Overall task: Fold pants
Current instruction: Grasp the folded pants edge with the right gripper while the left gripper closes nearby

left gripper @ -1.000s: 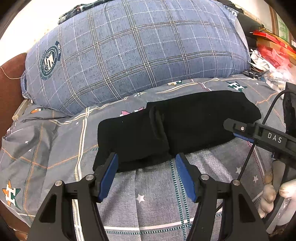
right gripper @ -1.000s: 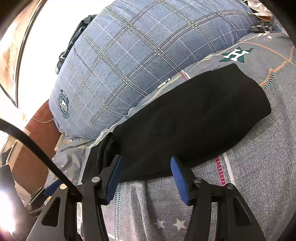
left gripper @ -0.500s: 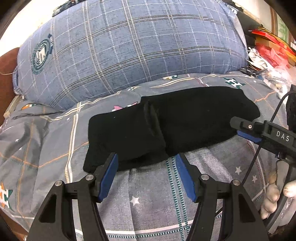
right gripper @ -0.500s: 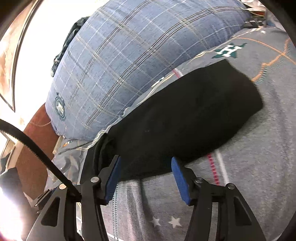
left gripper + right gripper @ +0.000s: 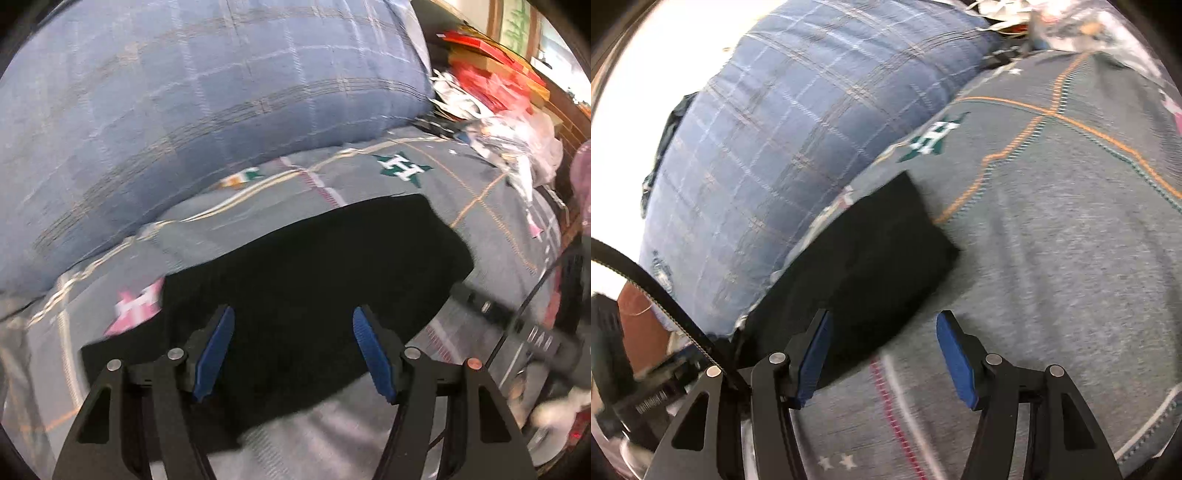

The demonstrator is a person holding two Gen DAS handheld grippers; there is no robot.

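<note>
Your left gripper [image 5: 291, 325] hovers over the folded black pants [image 5: 314, 266], its jaws just widened and empty; your right gripper [image 5: 882, 332] hangs open-jawed at their near edge.

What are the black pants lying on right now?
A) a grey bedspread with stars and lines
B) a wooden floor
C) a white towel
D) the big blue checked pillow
A: the black pants lie flat on the grey bedspread with its star and line pattern, in front of the big blue checked pillow, not on it.
</note>
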